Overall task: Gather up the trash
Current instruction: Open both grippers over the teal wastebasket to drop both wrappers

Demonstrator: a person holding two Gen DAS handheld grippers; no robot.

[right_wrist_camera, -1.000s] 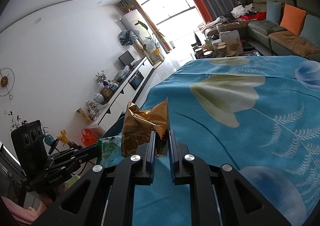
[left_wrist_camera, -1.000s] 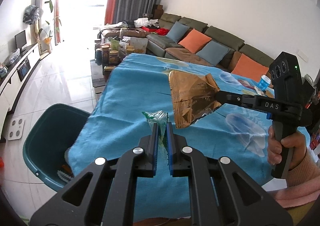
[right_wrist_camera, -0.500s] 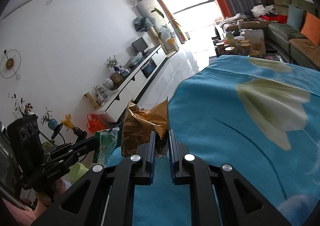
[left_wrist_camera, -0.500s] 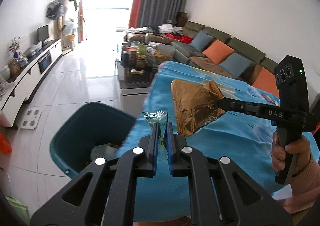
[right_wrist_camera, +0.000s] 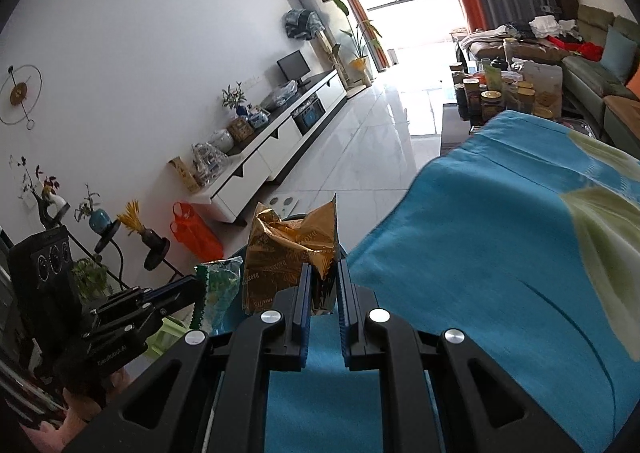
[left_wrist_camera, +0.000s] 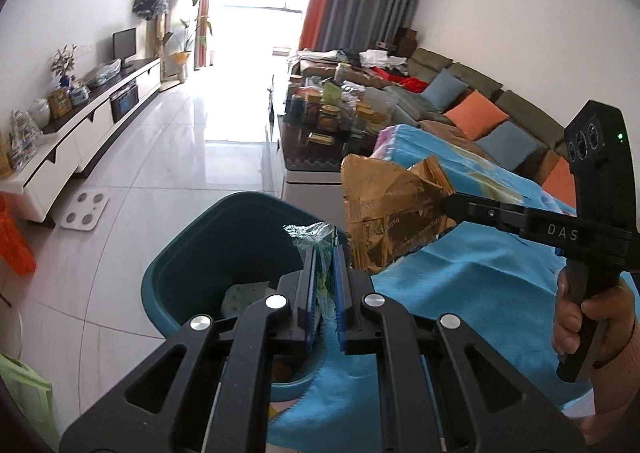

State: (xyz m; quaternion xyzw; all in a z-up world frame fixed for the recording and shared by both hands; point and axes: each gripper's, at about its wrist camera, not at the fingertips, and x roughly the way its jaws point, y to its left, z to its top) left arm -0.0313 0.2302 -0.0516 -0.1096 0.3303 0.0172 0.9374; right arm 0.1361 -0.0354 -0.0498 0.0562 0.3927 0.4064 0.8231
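Your left gripper [left_wrist_camera: 323, 253] is clamped on a green-and-clear wrapper [left_wrist_camera: 313, 233] at lower centre of the frame, over the teal bin [left_wrist_camera: 208, 241]. At right, your right gripper [left_wrist_camera: 446, 205] grips a crumpled gold bag [left_wrist_camera: 384, 213] above the blue cloth [left_wrist_camera: 472, 293]. The bin appears to hold some litter, indistinct.

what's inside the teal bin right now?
Inside the teal bin, a pale crumpled piece lies near the bottom. The left claw, shut on a green wrapper, covers the rest of the inside, so I cannot tell what else it holds.
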